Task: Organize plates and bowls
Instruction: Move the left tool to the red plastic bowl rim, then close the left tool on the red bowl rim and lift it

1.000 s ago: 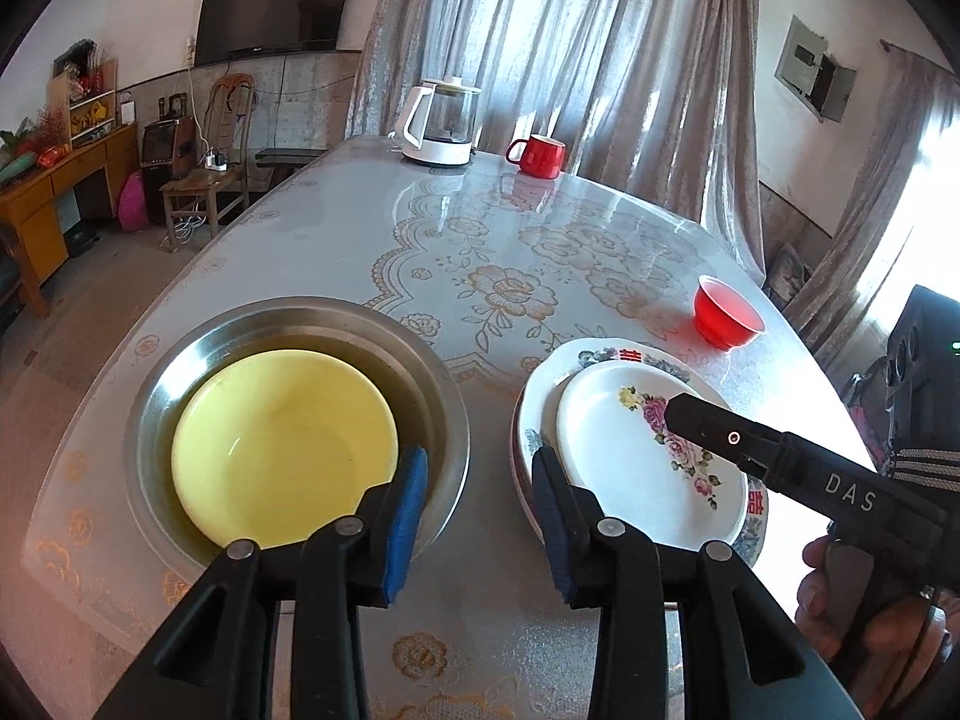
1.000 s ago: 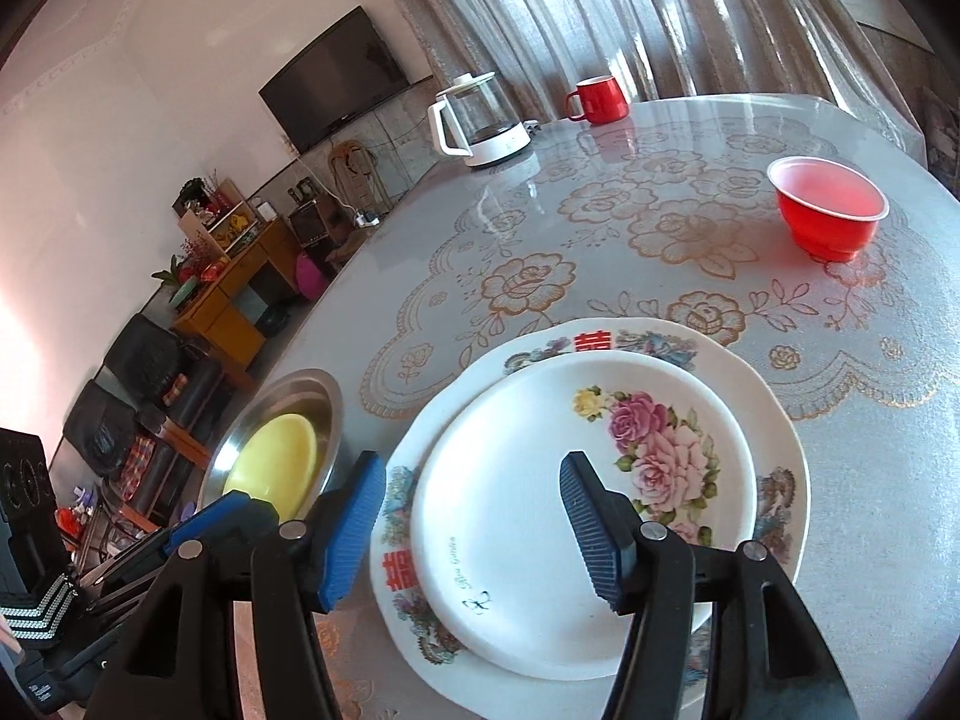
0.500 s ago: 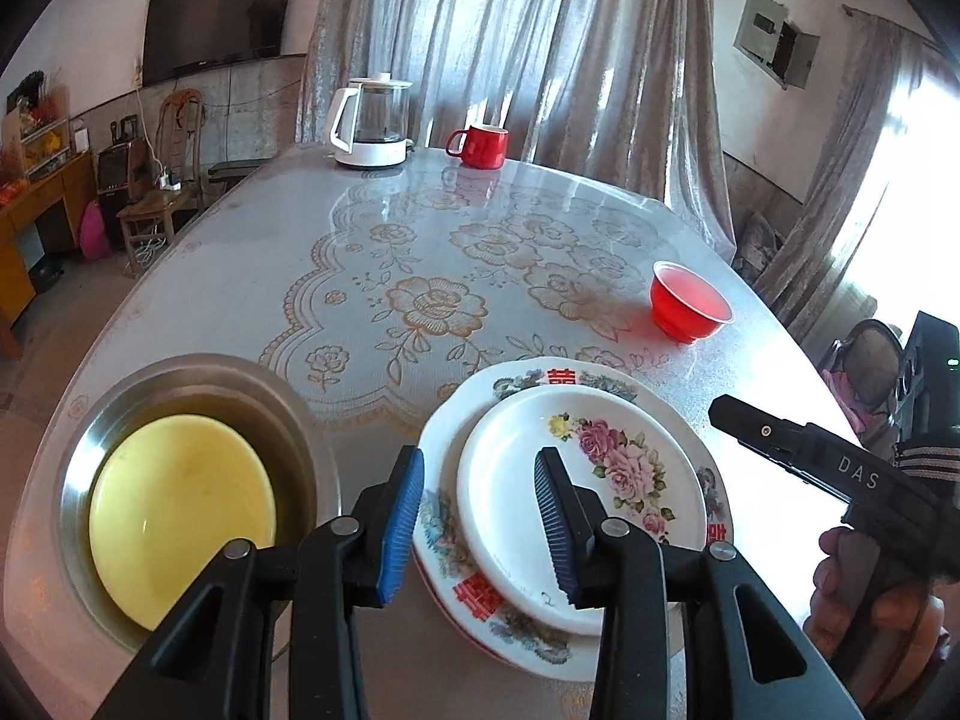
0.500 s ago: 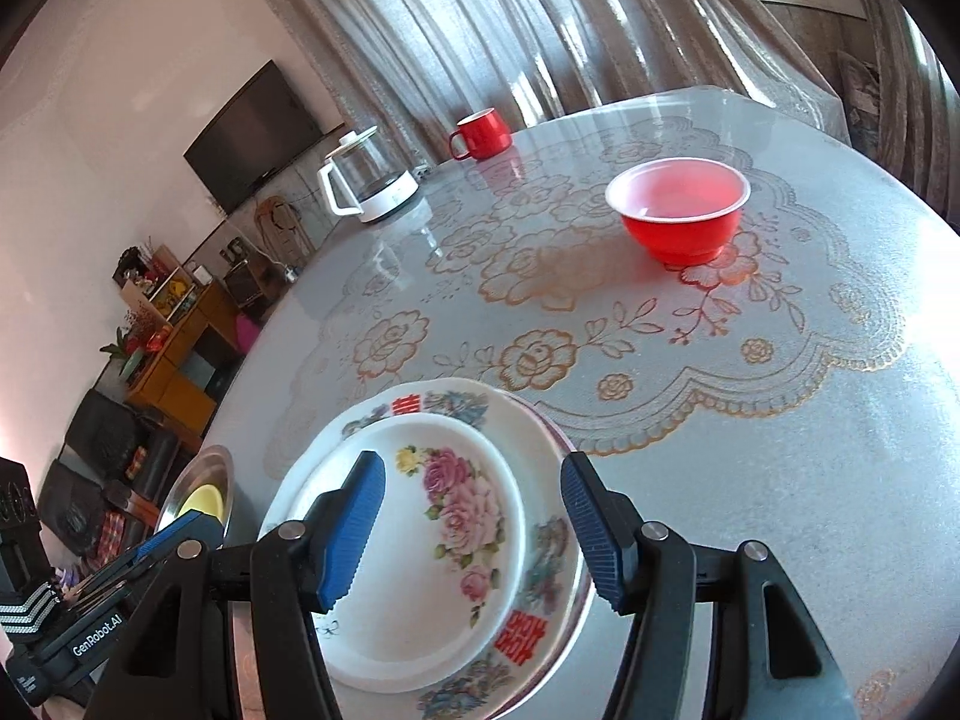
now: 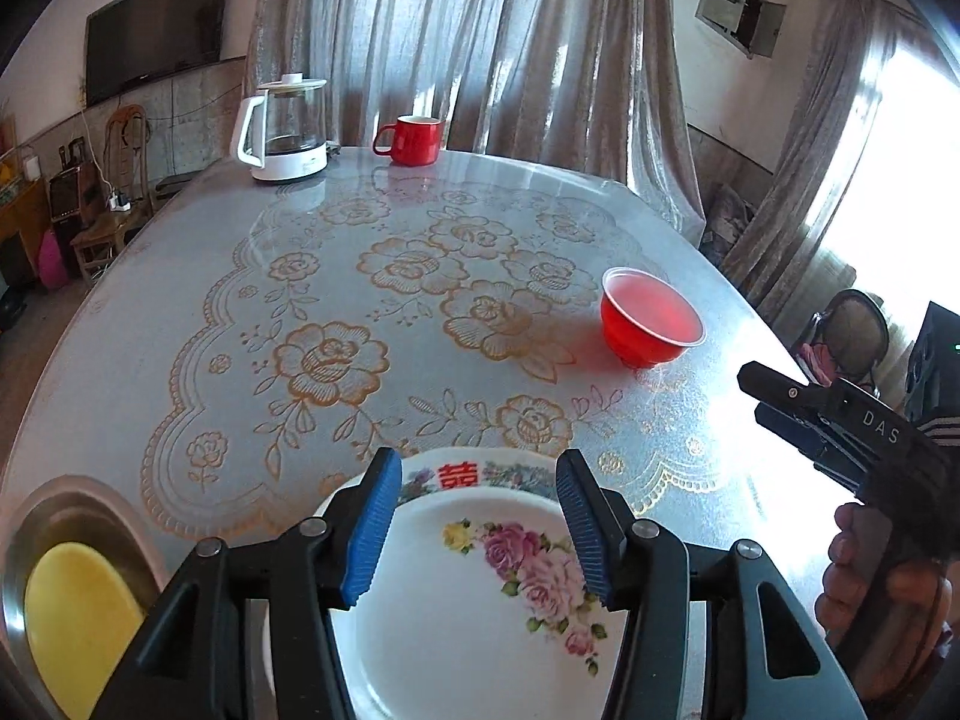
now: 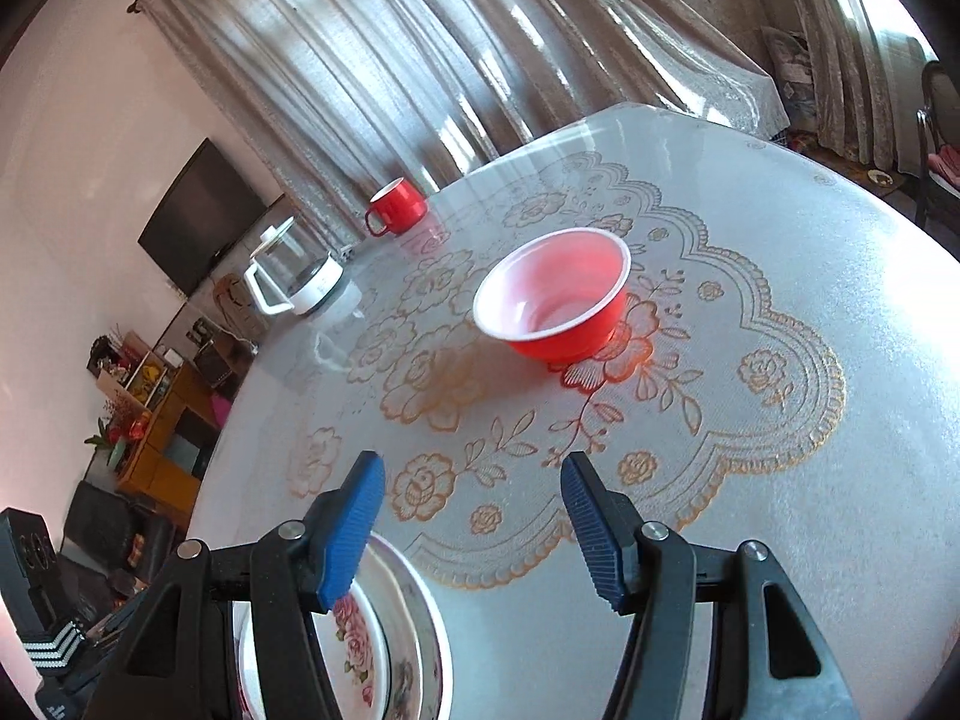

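A round surface (image 5: 180, 300) under a glossy clear sheet carries a pale cloth printed with gold roses and scalloped edging. Low in the left wrist view lies a smooth white glazed plate with pink and yellow painted flowers (image 5: 480, 630), stacked on a wider white plate whose rim bears a red character and coloured motifs (image 5: 468, 474). At the lower left corner a shallow round brushed-steel basin (image 5: 72, 510) holds a matte yellow bowl (image 5: 72, 618). Right of centre stands a translucent red plastic bowl with a pale inside (image 5: 651, 321), apart from the plates; in the right wrist view it sits at upper centre (image 6: 555, 294).

The left hand-held gripper (image 5: 477, 525), black-armed with ribbed blue pads, tilts down over the flowered plate; its jaws have just been opening and stand apart, nothing gripped, the plate seen below the gap. The right hand-held gripper (image 6: 471, 528) also slopes downward, jaws moderately parted over bare cloth, holding nothing, with the stacked plates by its left finger at the lower left. At the right edge of the left wrist view a hand (image 5: 882, 594) grips that tool's black handle.

At the top of the left view sit a glass kettle on a white base (image 5: 285, 129) and a glossy red mug (image 5: 414, 141).
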{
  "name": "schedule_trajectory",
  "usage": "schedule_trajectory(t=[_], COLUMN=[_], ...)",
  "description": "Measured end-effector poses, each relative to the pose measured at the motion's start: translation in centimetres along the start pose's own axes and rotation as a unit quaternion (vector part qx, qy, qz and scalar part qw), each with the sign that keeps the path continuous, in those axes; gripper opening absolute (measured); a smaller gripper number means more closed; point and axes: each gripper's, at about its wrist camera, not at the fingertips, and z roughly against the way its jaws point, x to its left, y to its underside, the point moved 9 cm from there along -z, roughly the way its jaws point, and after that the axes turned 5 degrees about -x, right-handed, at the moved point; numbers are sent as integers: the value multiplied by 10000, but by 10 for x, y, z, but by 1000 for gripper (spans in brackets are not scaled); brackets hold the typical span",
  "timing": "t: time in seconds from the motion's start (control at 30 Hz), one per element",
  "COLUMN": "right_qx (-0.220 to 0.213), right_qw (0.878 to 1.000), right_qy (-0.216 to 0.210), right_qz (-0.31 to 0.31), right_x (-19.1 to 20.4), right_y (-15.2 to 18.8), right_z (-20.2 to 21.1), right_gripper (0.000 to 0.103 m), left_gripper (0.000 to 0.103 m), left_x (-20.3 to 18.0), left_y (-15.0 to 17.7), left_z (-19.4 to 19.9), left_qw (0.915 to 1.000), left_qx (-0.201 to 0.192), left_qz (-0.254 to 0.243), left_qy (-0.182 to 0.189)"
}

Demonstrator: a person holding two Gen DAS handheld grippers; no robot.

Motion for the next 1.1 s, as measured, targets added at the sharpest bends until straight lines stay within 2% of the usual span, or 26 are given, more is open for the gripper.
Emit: schedule_trajectory(t=[0.03,0.23,0.4,0.47,0.57,0.83,0.93,1.0,1.1], right_qx=[-50,-302,-388,-384,-351,-234,-144,-73,-40], right_qw=[10000,9985,9971,9963,9957,9954,9956,9960,9968], right_qy=[40,222,376,493,550,605,612,591,597], right_qz=[-52,-410,-539,-584,-664,-709,-692,-673,-532], right_x=[-5,-36,-55,-65,-76,-85,-87,-85,-80], right_y=[-7,-40,-59,-65,-72,-80,-78,-74,-68], right_z=[-1,-9,-24,-33,-46,-77,-87,-92,-94], right_gripper=[62,62,60,41,35,34,27,19,14], left_gripper=[54,37,31,24,24,24,24,10,10], left_x=[-5,-29,-52,-61,-74,-84,-91,-101,-105], left_y=[-4,-24,-36,-41,-51,-71,-69,-67,-65], left_z=[-5,-48,-84,-98,-116,-163,-178,-182,-177], left_qw=[10000,9993,9976,9966,9945,9874,9842,9823,9856], left_qx=[13,248,442,543,619,832,966,1029,936], left_qz=[-19,38,110,117,225,831,928,820,575], left_qy=[44,289,517,603,817,1063,1162,1332,1282])
